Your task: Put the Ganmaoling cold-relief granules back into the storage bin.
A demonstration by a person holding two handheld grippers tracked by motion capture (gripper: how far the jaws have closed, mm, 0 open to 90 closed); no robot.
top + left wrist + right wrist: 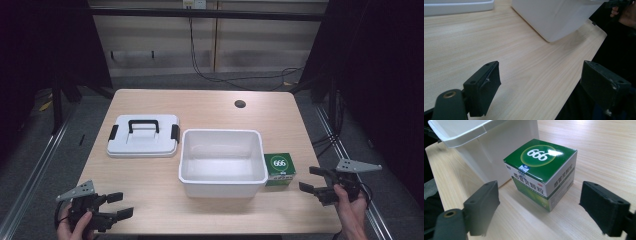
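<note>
Green box [541,173] on counter [210,102], just beside white bin [222,162]. Right hand-held gripper [539,213] spread wide, empty, aimed at box. Likely light, crushable cardboard; best pinched gently across opposite flat sides.

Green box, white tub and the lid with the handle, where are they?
green box [541,155], right gripper view, top face.
white tub [222,180], high view, front rim.
lid [144,125], high view, black handle.

Box [279,169] right of tub [222,186], lid [143,136] left
</note>
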